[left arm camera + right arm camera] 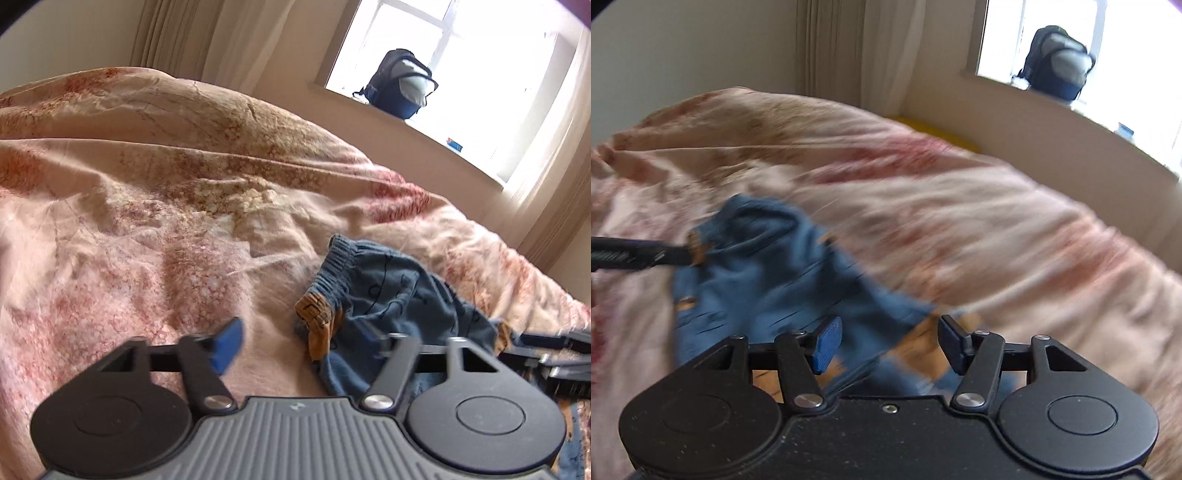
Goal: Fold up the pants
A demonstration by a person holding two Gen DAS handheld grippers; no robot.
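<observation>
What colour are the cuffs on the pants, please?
Orange-tan cuffs on blue pants; clearest in the left wrist view.

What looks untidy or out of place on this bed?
The blue pants lie crumpled in a heap on the floral bedcover, with the elastic waistband bunched and an orange cuff twisted upward, not flat for folding. Nothing looks torn or spilled.

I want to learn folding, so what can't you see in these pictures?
- Left wrist view: pants cover one finger of the left gripper; grip unclear.
- Right wrist view: blur smears the pants; whether the right gripper pinches them is unclear.
- Both views: gripper bodies hide the pants' near part.
- Left wrist view: sill item too small to name.
</observation>
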